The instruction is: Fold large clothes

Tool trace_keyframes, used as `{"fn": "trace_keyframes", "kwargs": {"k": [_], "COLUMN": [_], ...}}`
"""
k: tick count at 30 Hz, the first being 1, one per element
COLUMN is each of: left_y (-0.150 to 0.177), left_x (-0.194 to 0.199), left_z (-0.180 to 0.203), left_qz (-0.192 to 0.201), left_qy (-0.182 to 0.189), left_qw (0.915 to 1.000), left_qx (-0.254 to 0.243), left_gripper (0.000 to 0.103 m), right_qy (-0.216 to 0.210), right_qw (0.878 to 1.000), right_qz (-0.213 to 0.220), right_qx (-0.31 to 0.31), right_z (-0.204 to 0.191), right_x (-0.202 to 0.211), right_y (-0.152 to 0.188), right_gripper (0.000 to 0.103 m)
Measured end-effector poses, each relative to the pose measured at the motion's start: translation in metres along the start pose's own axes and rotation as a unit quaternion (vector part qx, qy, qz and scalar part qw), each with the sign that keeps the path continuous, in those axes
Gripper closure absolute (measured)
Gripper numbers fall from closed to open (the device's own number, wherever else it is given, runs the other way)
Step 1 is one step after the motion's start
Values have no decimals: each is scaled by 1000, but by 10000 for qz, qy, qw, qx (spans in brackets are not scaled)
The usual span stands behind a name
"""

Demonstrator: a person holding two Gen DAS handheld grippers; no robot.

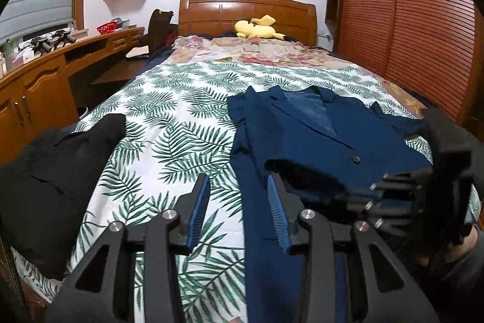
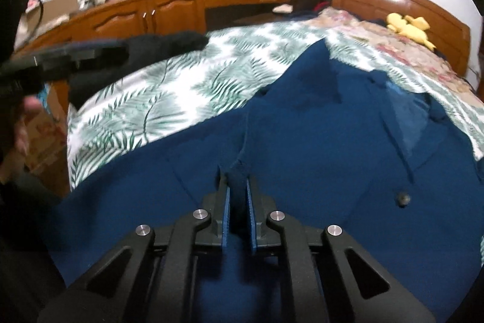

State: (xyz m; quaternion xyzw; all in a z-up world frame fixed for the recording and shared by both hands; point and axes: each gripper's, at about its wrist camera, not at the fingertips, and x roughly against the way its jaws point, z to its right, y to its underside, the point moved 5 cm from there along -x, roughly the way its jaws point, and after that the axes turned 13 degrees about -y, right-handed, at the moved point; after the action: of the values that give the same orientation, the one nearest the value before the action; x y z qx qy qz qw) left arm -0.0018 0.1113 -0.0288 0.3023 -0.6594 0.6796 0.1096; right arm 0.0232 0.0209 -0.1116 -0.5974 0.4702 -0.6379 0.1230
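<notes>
Right wrist view: right gripper (image 2: pixel 237 186) pinches a blue jacket (image 2: pixel 302 141) ridge; left gripper (image 1: pixel 239 196) gapes.

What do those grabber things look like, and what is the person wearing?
Each gripper, left and right, is black plastic with two fingers, ribbed blue pads inside and round silver bolts at the joints. No cables or markings show. A dark sleeve shows at the wrist.
</notes>
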Motion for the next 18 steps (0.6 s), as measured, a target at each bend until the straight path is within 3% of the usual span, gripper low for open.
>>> {"fn": "trace_keyframes", "kwargs": {"k": [10, 18], "left_y": [-6, -10], "left_x": [1, 1], "left_z": [34, 68], "left_qz": [69, 110], "left_qy": [257, 475], "left_qw": [9996, 9983], "left_qx": [-124, -320], "left_gripper": [65, 65], "right_qy": [709, 1313], "right_qw": [9900, 9729], "right_qz": [1138, 1733], "right_qx": [-434, -786], "right_z": [49, 79], "right_x": [114, 192], "right_y": [1, 33], "right_gripper": [98, 98]}}
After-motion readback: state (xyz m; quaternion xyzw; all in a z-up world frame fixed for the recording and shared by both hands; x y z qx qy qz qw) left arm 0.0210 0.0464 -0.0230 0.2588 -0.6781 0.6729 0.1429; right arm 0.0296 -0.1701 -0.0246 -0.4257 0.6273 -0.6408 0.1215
